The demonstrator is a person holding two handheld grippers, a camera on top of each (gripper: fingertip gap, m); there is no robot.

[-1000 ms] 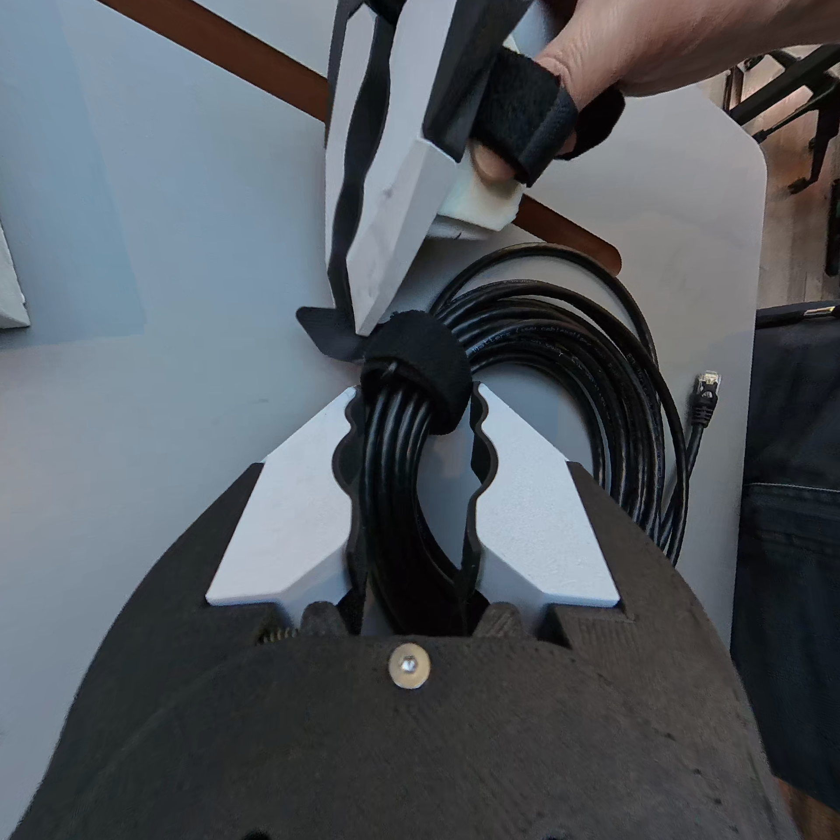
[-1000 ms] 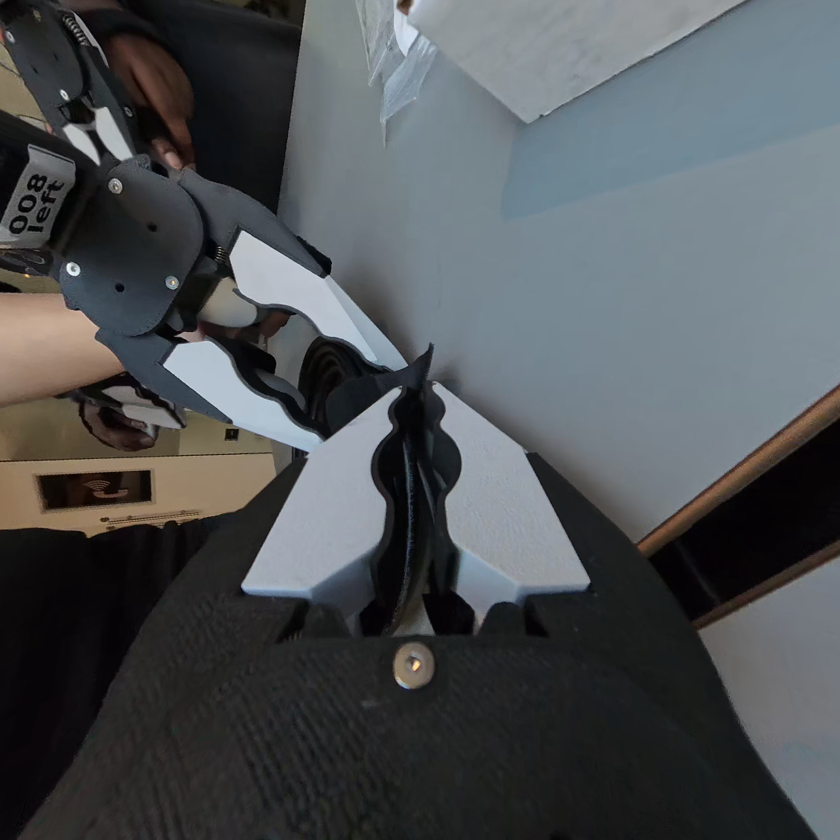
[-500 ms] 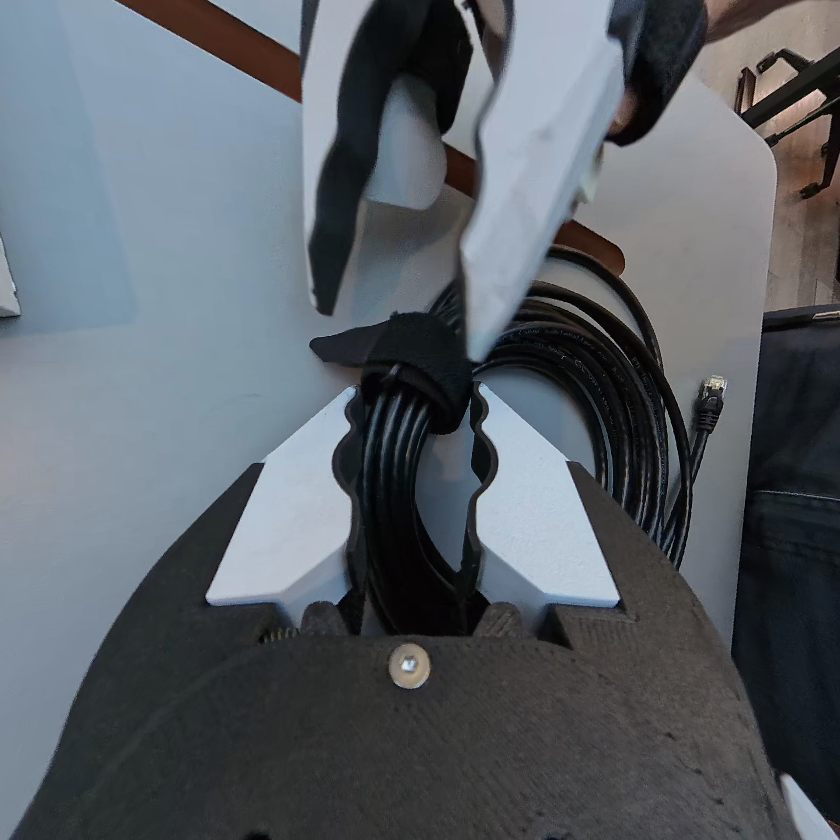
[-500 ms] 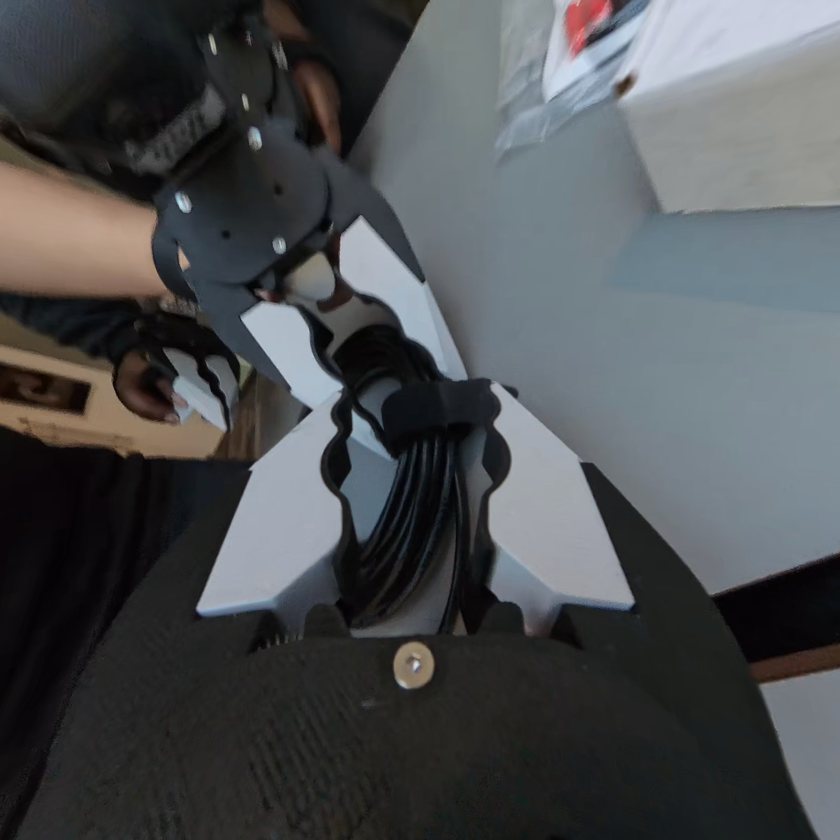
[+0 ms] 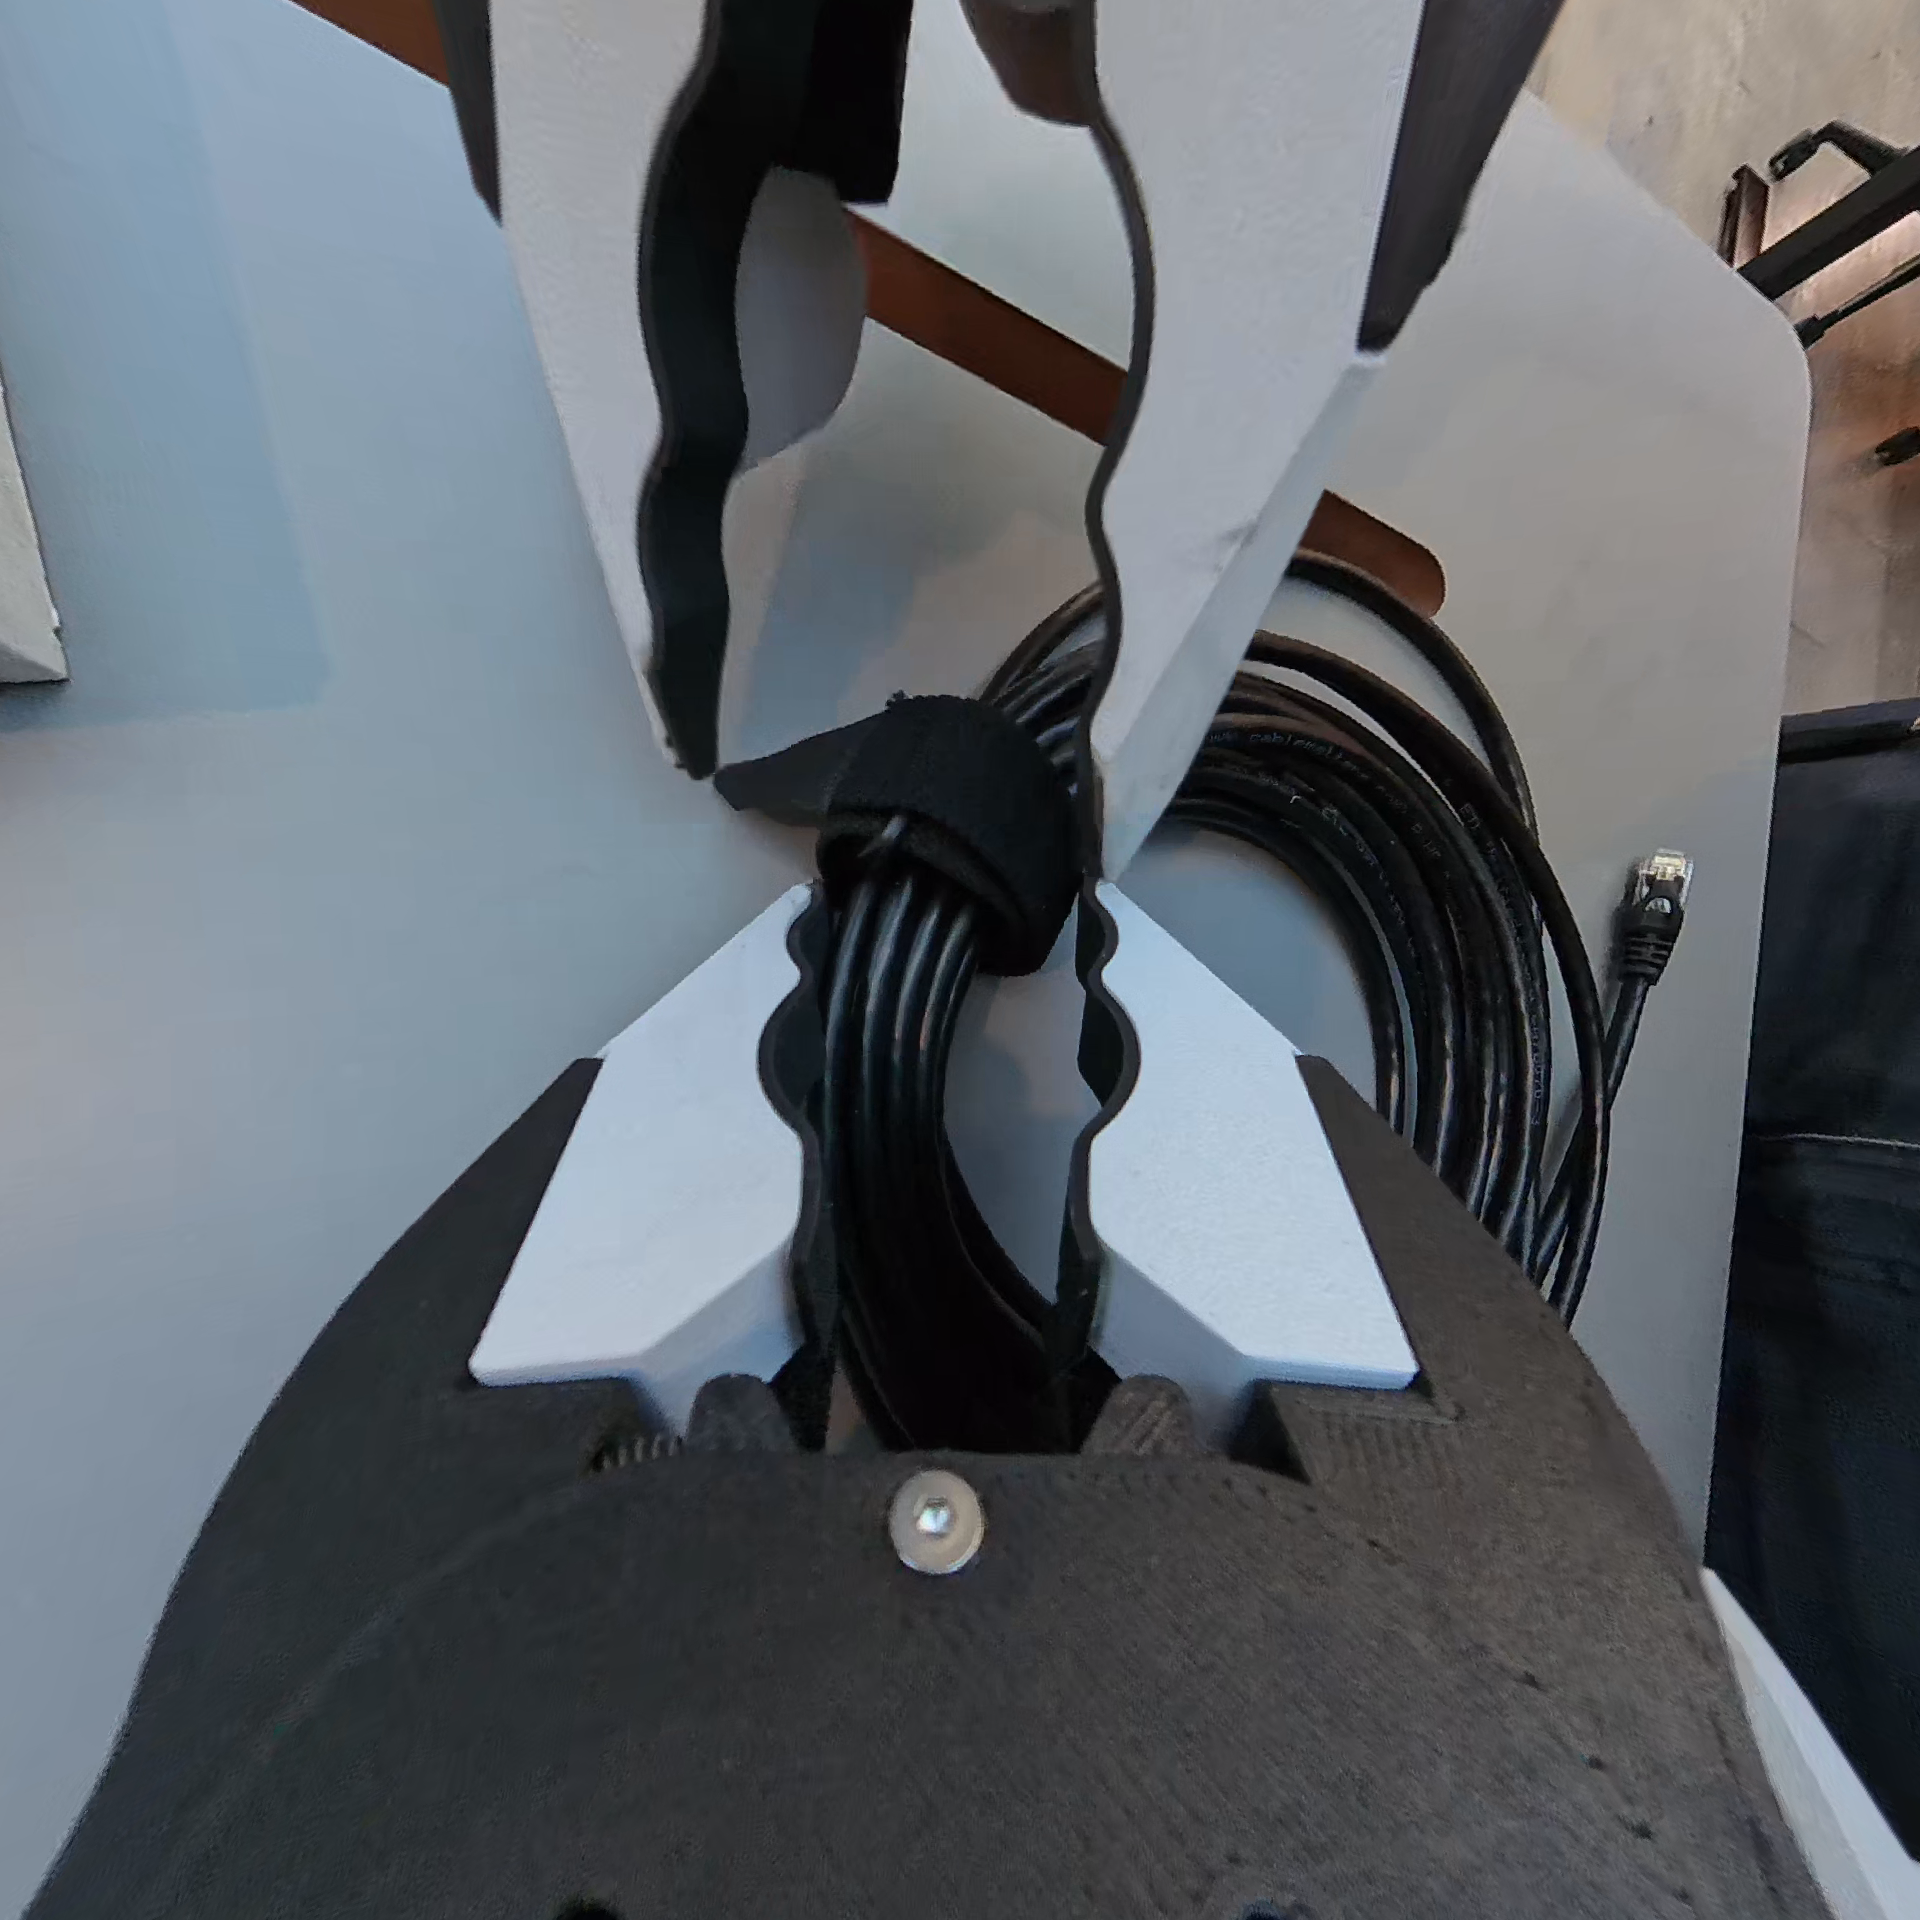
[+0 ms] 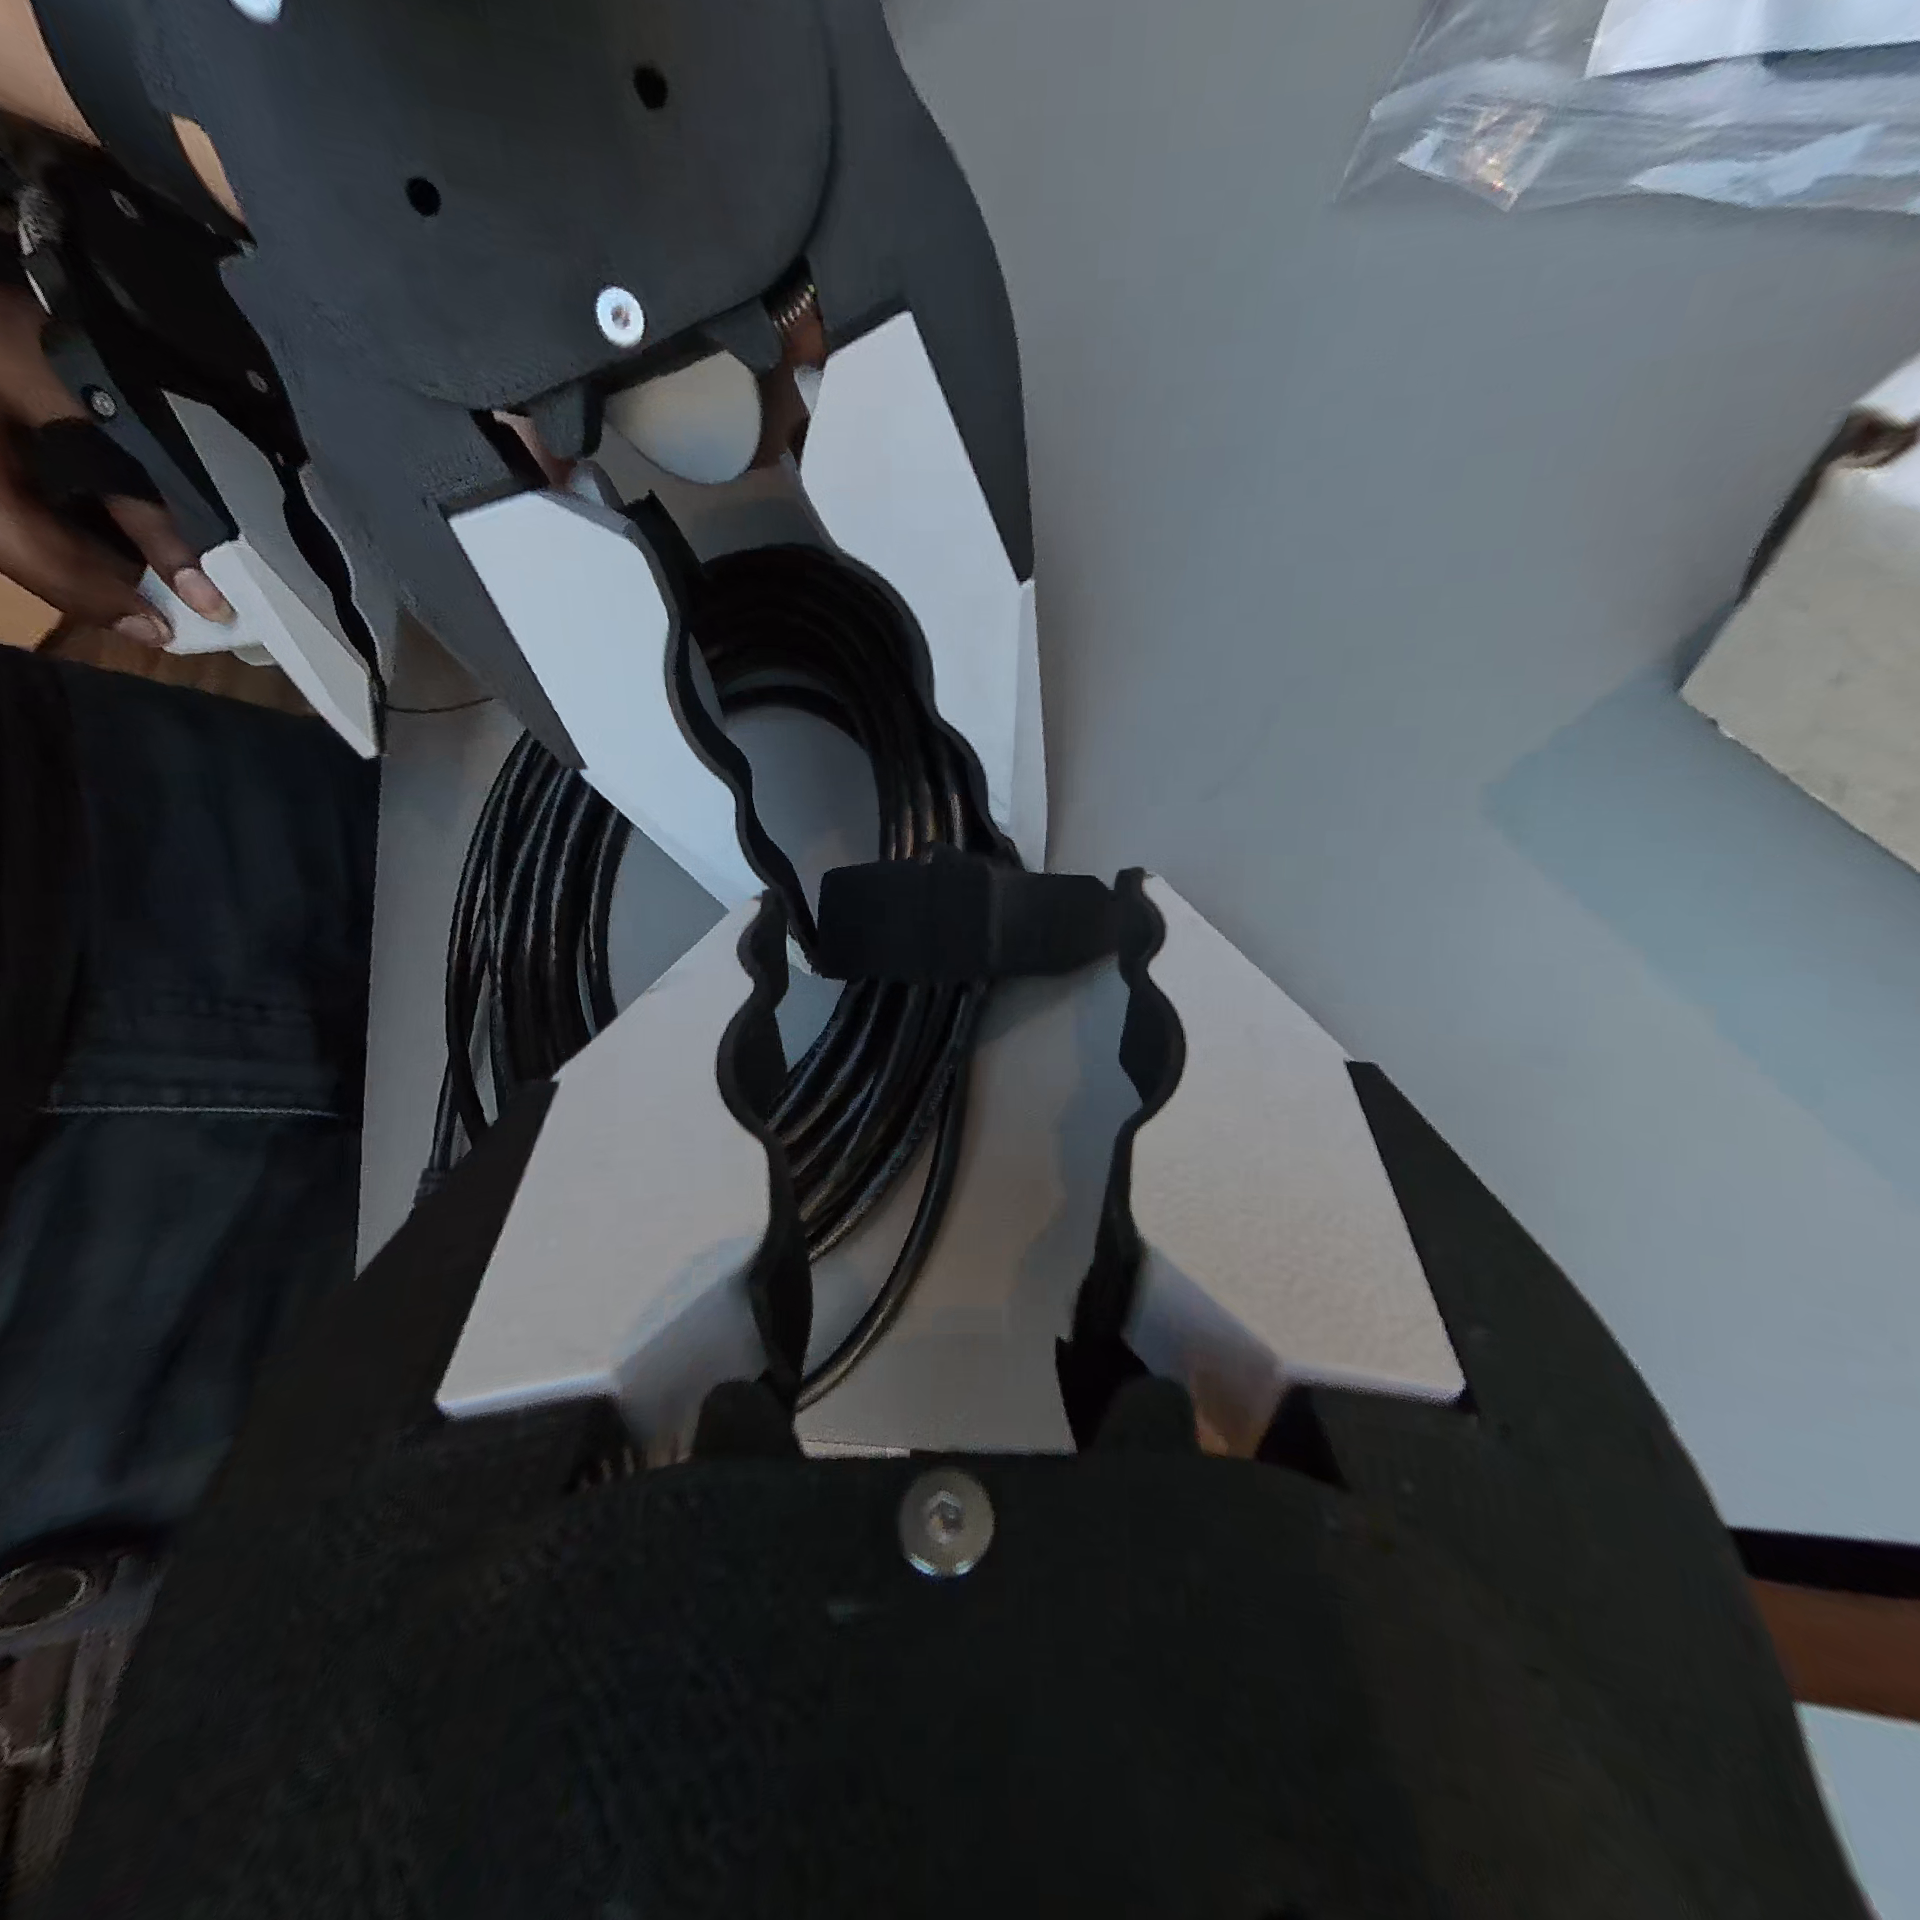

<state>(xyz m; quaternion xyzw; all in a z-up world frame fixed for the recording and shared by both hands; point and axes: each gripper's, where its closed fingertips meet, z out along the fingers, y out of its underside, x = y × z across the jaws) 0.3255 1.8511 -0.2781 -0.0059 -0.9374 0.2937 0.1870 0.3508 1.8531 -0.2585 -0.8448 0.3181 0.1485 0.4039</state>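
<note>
A coil of black cable [image 5: 1455, 935] lies on a grey table [image 5: 260, 935], with a clear plug [image 5: 1654, 871] at its right end. A black hook-and-loop strap [image 5: 951, 821] wraps the bundle. My left gripper [image 5: 948, 904] is shut on the bundle just below the strap. My right gripper [image 5: 894, 790] comes down from above, open, one finger on each side of the strap. In the right wrist view the strap [image 6: 914, 920] lies between the open tips of my right gripper [image 6: 948, 899], its loose tail touching the right finger. My left gripper [image 6: 904, 862] faces it, and the coil [image 6: 520, 935] hangs left.
A white box [image 6: 1818, 675] and a clear plastic bag [image 6: 1610, 135] sit on the table beyond the grippers. A person in dark trousers [image 5: 1849, 1143] stands at the table's right edge. A brown gap [image 5: 987, 312] crosses the tabletop behind the coil. Less than 4 cm separates the two grippers' tips. Both grippers' tips are roughly 20 cm from the clear plug [image 5: 1654, 871].
My right gripper let go of the strap's tail, opened, and swung round to face the left gripper with its fingers astride the strap. The left gripper kept its hold.
</note>
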